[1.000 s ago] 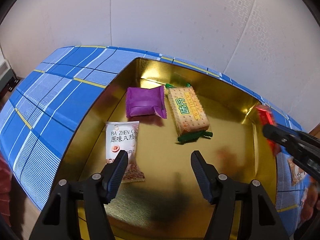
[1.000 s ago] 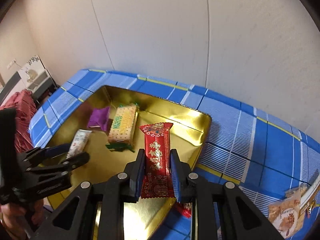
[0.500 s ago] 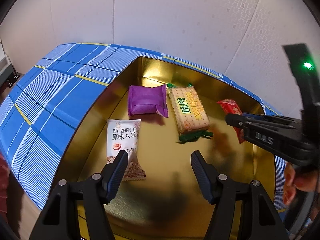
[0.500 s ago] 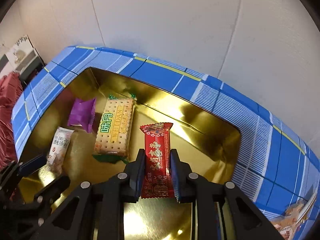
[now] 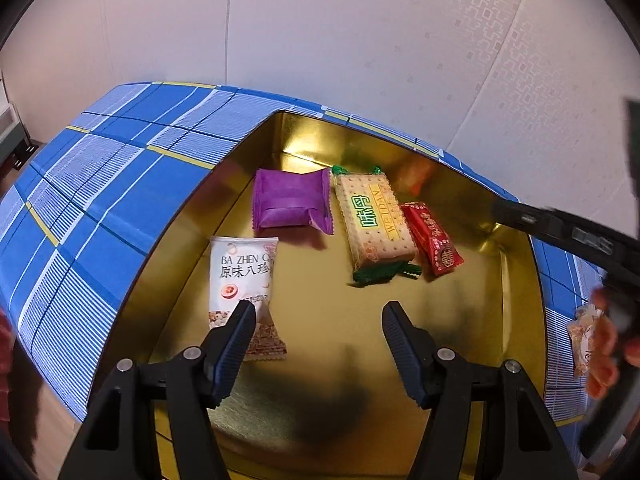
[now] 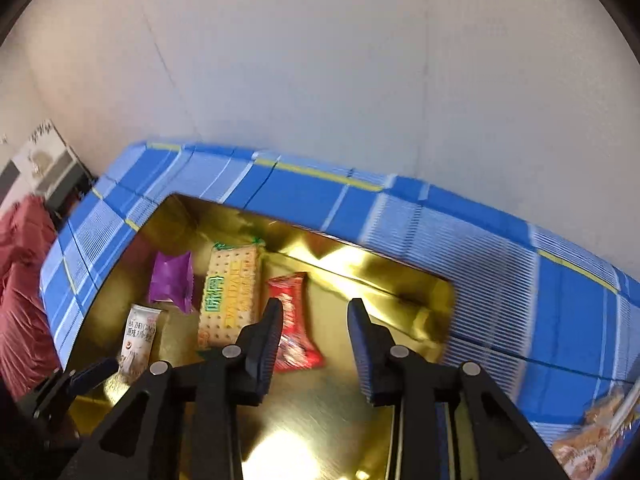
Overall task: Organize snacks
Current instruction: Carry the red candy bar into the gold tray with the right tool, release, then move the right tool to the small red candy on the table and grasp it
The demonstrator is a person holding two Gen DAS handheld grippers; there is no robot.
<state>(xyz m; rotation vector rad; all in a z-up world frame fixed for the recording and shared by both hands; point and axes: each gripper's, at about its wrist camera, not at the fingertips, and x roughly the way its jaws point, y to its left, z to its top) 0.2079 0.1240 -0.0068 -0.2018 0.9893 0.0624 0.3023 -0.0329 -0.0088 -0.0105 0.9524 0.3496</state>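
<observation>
Place: a home room, likely a living or bedroom corner.
Wall (image 5: 360,40): pale panels, an embossed pattern at 2 o'clock, plain seams elsewhere.
Table (image 5: 100,208): covered in blue plaid cloth with yellow lines, pushed against the wall.
Tin (image 5: 320,140): gold, shallow, holding wrapped snacks; household fare.
Red fabric (image 6: 20,280): crumpled, at 9 o'clock in the right wrist view, like bedding or clothes.
Cabinet (image 6: 48,168): low, at 10 o'clock; details unclear.

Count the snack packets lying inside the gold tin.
4. The white packet lies nearest the left gripper; the purple packet sits behind it; the cracker pack lies mid-tin; the red packet rests against its right side. None seems hidden.
</observation>
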